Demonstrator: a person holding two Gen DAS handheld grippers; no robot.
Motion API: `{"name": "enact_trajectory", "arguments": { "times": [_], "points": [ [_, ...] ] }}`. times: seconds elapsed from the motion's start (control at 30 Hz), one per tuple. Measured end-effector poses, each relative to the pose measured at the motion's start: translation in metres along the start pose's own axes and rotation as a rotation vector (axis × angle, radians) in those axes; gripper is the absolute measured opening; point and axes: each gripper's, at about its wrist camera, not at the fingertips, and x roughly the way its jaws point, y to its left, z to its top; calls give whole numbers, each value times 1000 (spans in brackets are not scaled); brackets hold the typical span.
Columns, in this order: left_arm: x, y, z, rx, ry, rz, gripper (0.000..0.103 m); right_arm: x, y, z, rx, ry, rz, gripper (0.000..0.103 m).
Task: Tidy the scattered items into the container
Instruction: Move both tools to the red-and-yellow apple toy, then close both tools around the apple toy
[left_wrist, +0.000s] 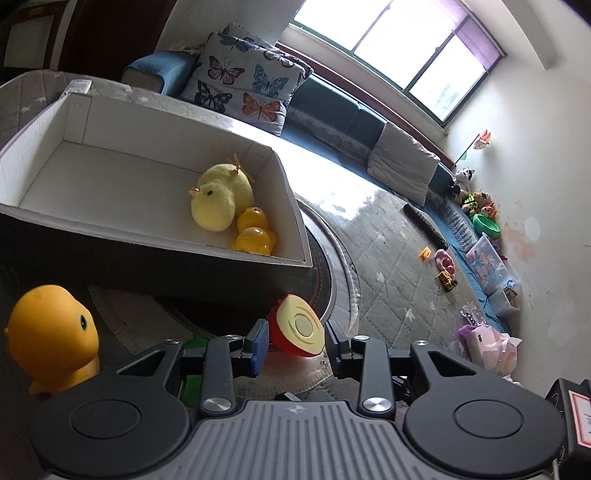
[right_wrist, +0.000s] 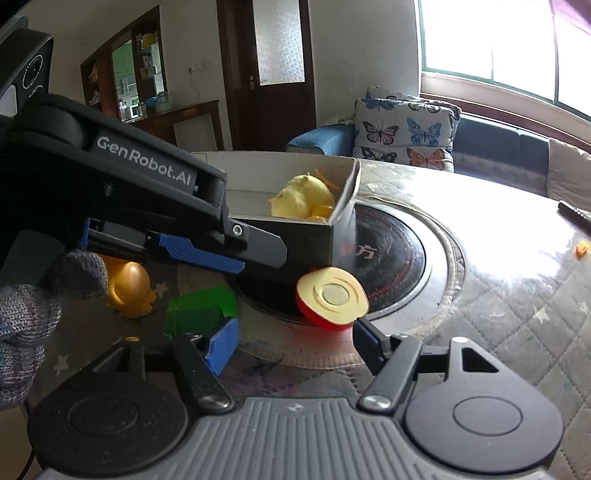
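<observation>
While I view from the left wrist, an orange duck (left_wrist: 51, 332) sits far left on the mat. My left gripper (left_wrist: 295, 343) has its jaws apart around the apple half (left_wrist: 299, 326); I cannot tell whether the pads touch it. Behind stands the box (left_wrist: 184, 236), holding a plush chick (left_wrist: 219, 197) and two yellow ducks (left_wrist: 253, 234). From the right wrist, my right gripper (right_wrist: 295, 343) stands apart, empty, the apple half (right_wrist: 332, 297) just beyond its fingertips, a green block (right_wrist: 201, 310) left.
</observation>
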Motion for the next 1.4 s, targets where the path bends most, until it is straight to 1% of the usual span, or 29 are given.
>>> {"name": "enact_trajectory", "arguments": {
  "times": [0.3, 0.6, 0.67, 0.73, 0.97, 1.2, 1.4],
  "points": [
    [13, 6, 2, -54, 15, 9, 36, 10, -14, -3, 23, 18, -23, 70],
    [26, 5, 8, -76, 15, 1, 36, 31, -21, 7, 4, 29, -19, 69],
    [28, 7, 9, -85, 15, 1, 36, 35, -21, 9, -1, 34, -17, 64],
    [30, 8, 10, -93, 16, 1, 36, 38, -20, 9, -4, 38, -11, 63],
    [36, 12, 12, -108, 22, 5, 36, 37, -17, 8, -20, 35, 7, 59],
    [40, 14, 13, -113, 26, 1, 36, 32, -9, 6, -50, 34, 34, 58],
    [46, 17, 13, -122, 36, 4, 36, 40, -14, 9, -34, 38, 11, 58]
  ]
}}
